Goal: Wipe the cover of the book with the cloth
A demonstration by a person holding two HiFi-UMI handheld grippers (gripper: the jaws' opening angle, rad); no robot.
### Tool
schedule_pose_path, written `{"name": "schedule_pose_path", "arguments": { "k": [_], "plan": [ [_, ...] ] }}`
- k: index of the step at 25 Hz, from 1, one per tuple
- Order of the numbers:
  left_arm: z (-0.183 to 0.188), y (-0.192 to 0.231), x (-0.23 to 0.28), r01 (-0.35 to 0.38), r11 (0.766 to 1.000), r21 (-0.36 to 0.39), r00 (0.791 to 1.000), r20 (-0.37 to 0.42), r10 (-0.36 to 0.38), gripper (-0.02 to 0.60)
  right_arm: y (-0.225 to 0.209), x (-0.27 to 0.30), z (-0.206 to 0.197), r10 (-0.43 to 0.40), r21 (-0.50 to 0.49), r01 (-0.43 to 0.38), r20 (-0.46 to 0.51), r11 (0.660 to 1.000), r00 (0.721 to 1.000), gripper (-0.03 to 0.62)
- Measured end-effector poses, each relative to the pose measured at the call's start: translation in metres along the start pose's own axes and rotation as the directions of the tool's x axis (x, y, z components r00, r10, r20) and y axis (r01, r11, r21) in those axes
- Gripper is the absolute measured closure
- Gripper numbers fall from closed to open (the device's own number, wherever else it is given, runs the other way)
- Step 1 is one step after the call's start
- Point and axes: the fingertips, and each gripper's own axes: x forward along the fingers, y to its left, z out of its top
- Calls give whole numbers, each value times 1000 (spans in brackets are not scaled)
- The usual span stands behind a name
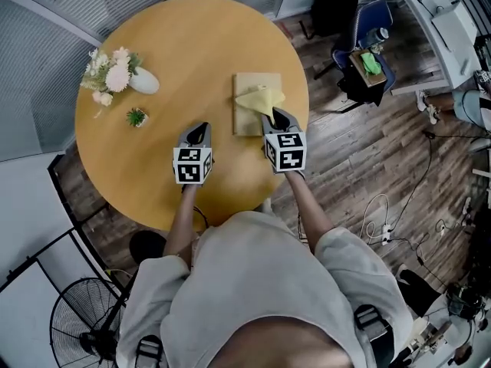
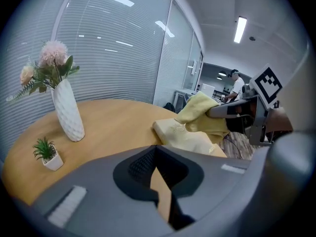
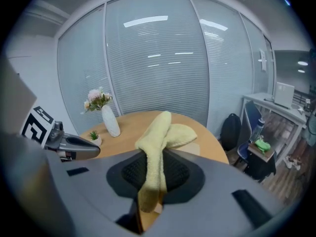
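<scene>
Cloth (image 1: pixel 261 98) hangs pinched between the right gripper's (image 1: pixel 278 121) fingers, over the book (image 1: pixel 245 121); left of the book, the left gripper's (image 1: pixel 199 134) fingers seem pressed together, empty.

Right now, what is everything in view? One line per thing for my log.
round table: one, wooden, centre of the head view
book: one, pale beige cover, flat on the table's right part
cloth: one, yellow, over the book, pinched in the right gripper
vase of flowers: one, white with pink and cream blooms, table's left part
potted plant: one, green in a white pot, near the vase
backpack: one, black, on the floor beyond the table
chair: one, blue, beside the backpack
fan: one, black, floor at lower left
left gripper: grey, jaws together, empty, over the table
right gripper: grey, shut on the cloth
</scene>
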Motion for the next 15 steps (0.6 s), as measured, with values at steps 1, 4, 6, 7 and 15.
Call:
{"name": "schedule_pose_path", "arguments": {
  "k": [1,4,6,7,15],
  "plan": [
    [-1,1,1,1,1000,-2,1000,-4,-1,572,1,4,2,4,-2,-4,-1,1000,1000,526],
    [-3,1,5,2,1000,-13,1000,-12,-2,572,4,14,5,18,-7,-18,-8,1000,1000,526],
    [-4,1,7,2,1000,-22,1000,-13,-2,572,5,21,7,29,-11,-29,-12,1000,1000,526],
    [-5,1,8,2,1000,-26,1000,-15,-2,572,5,24,8,33,-12,-34,-13,999,999,526],
    [-13,6,17,-3,998,-57,1000,-30,2,572,7,55,12,63,-2,-63,-36,998,997,526]
  ]
}}
